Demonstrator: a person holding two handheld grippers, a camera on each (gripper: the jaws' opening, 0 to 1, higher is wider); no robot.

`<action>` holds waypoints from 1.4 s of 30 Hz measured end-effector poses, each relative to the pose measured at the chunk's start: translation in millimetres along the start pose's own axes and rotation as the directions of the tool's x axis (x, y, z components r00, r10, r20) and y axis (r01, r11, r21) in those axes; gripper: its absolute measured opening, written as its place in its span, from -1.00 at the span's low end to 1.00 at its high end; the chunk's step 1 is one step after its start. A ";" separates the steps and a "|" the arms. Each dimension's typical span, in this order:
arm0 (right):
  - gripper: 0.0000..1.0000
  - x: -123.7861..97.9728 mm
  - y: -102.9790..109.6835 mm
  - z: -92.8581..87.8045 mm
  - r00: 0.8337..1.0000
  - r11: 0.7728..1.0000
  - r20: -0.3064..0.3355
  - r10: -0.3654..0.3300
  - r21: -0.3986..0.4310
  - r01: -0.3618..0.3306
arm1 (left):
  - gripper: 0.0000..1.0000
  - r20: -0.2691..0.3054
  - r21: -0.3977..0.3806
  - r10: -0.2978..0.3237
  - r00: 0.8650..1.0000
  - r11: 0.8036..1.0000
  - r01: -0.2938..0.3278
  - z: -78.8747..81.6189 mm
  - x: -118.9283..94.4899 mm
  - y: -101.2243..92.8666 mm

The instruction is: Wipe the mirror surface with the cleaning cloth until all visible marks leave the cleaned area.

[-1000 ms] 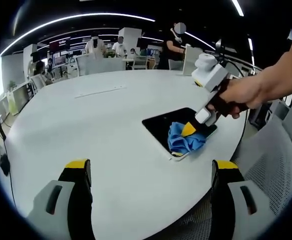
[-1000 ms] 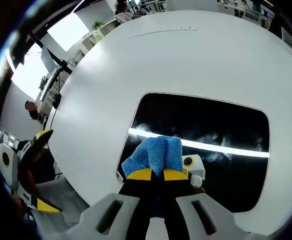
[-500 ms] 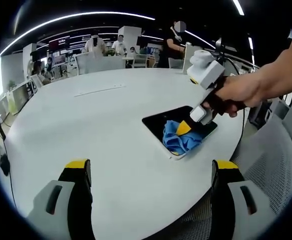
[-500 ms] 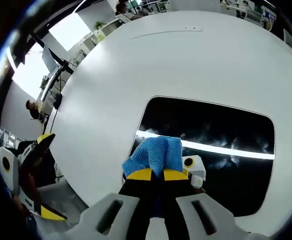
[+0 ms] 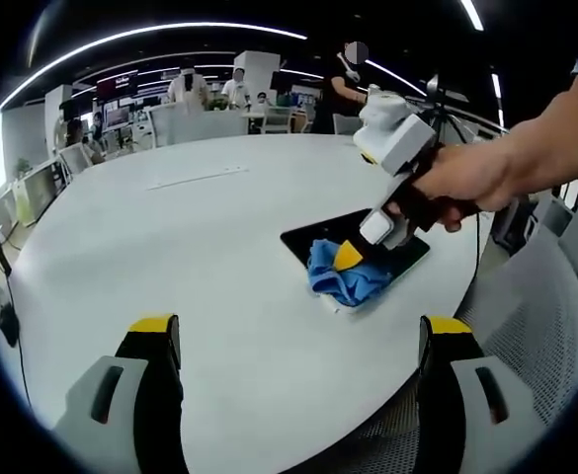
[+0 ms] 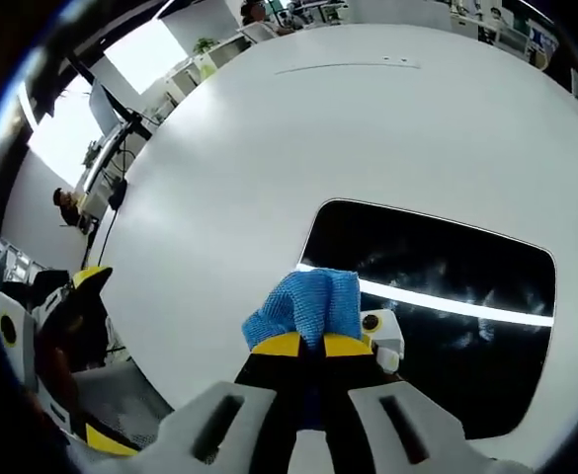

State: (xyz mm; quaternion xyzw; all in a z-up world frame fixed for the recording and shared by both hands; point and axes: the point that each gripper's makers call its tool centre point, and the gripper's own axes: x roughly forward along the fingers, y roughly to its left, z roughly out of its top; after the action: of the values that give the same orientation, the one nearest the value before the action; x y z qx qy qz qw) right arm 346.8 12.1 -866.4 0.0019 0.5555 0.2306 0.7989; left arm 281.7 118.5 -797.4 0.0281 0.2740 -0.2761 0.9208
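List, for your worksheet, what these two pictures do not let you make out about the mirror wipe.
- Mirror under the blue cloth, right gripper view: covered, so marks there are unknown.
- Mirror's near edge, right gripper view: hidden behind the right gripper.
- Pale smears, right gripper view: marks or reflections, unclear.
- Mirror, left gripper view: too small for marks.

The blue cloth point(image 5: 343, 278) covers the near corner of the mirror point(image 5: 407, 255) in the left gripper view. In the right gripper view, marks on the glass are too smeary to make out, and the mirror's near edge sits behind the right gripper point(image 6: 301, 345).
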 end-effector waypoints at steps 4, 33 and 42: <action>-1.00 -0.2 -0.9 -0.2 1.000 1.000 0.002 0.001 -0.003 -0.001 | 0.98 0.004 0.000 -0.001 1.000 1.000 0.001 0.5 -0.8 -0.4; -1.00 1.0 -4.0 4.0 0.999 0.999 0.010 -0.049 0.011 0.049 | 0.98 0.020 -0.016 -0.049 0.999 0.999 0.049 3.6 -0.4 -9.8; -1.00 6.2 -8.2 13.7 0.998 0.997 0.010 -0.062 0.036 0.061 | 0.98 0.004 -0.009 -0.051 0.999 0.999 0.051 1.0 0.1 -9.5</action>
State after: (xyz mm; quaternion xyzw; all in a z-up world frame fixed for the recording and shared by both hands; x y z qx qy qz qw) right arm 363.8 10.6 -868.7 0.0005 0.5547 0.1960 0.8086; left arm 277.2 110.2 -795.7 0.0164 0.2741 -0.2983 0.9141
